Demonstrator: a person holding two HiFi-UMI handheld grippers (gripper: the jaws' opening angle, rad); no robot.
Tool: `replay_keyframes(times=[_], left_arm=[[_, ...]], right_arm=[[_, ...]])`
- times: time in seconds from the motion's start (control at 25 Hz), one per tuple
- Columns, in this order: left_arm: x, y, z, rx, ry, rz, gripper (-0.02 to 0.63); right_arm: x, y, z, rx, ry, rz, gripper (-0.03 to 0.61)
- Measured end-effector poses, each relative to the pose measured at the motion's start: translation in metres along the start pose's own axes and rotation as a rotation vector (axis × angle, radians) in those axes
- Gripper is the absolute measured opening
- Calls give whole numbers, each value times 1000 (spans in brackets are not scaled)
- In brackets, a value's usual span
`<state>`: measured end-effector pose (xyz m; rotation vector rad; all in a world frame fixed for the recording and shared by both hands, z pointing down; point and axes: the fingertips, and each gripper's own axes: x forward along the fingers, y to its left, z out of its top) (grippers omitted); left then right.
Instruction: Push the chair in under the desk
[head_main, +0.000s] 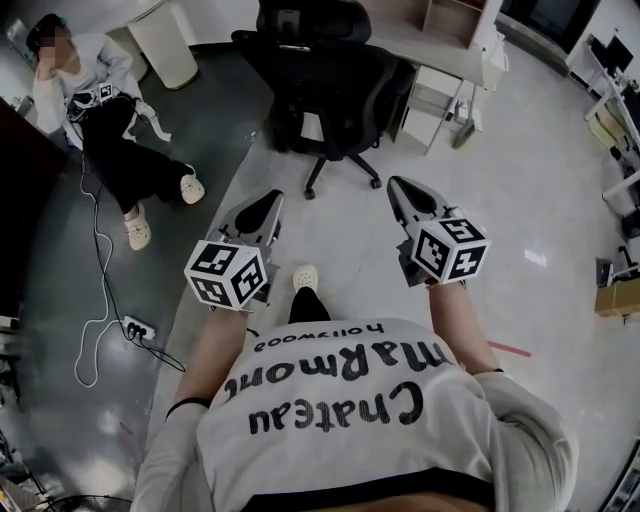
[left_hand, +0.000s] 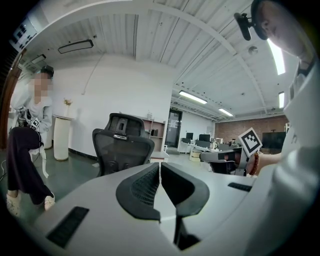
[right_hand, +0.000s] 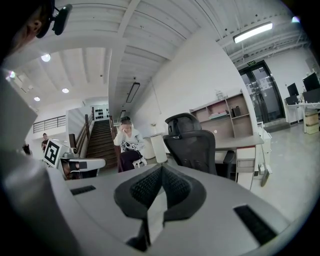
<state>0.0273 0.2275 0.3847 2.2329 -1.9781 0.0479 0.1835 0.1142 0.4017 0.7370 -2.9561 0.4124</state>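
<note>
A black mesh office chair (head_main: 325, 85) stands ahead of me on its wheeled base, its back towards me, in front of a light desk (head_main: 440, 50). The chair (left_hand: 122, 145) fills the middle left of the left gripper view, and the chair (right_hand: 192, 145) sits right of centre in the right gripper view. My left gripper (head_main: 262, 205) and right gripper (head_main: 400, 188) are held side by side, short of the chair and apart from it. Both are shut with nothing between the jaws.
A person (head_main: 100, 110) sits on the dark floor at the left, legs stretched out. A white cable runs to a power strip (head_main: 138, 328) on the floor. A white cylindrical stand (head_main: 165, 40) is at the back. Shelves (head_main: 450, 15) rise behind the desk.
</note>
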Motion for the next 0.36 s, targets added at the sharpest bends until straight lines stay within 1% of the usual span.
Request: replay_keyframes(times=[0.16,0.36], left_arm=[[-3,-2,0,-11,2,10,25],[-4,2,4,-6,6,17,25]], right_arm=[[-3,0,-2,0,9,6,6],[-1,-1,-4,3,21,4,6]])
